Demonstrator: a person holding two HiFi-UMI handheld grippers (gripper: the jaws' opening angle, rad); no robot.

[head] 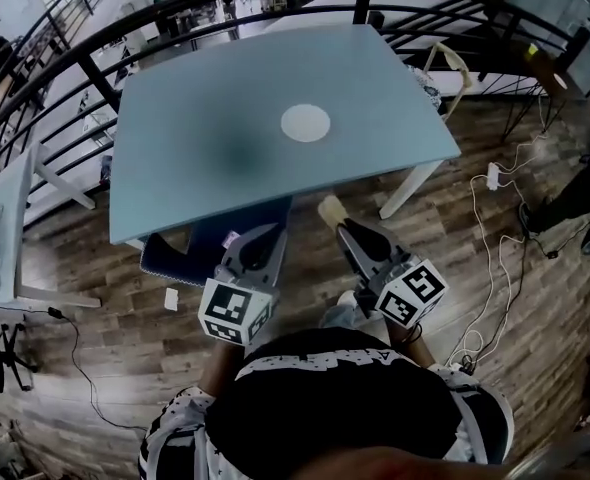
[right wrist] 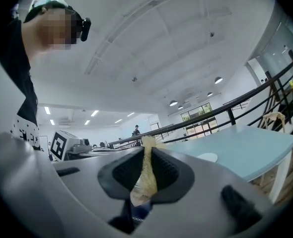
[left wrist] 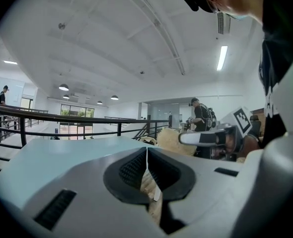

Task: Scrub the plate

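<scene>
**Sponge in the jaws, plate not yet reached**

The pale blue counter [head: 175,178] fills the middle of the head view, bare apart from the plate. Both grippers are held low in front of the person's body, short of the counter's near edge and over the wooden floor.

The left gripper [head: 265,238] has its jaws pressed together with nothing between them; only floor shows through the slit. The right gripper [head: 345,230] is clenched on a yellowish sponge [head: 330,209], which is squeezed thin between the pads with a tuft poking out past the tips.

The small white plate [head: 305,123] lies flat near the middle of the counter, well apart from both grippers and untouched.

Scrubbing has not begun, and the step in hand looks like the approach. To do it well, the right gripper should come in over the near edge and tilt so the sponge's free tuft meets the plate, not the hard jaw tips. A light plate on a smooth top will likely skate under a rubbing stroke, so the left gripper would best pin or pinch the rim first. Short circular strokes with moderate pressure should follow.
</scene>
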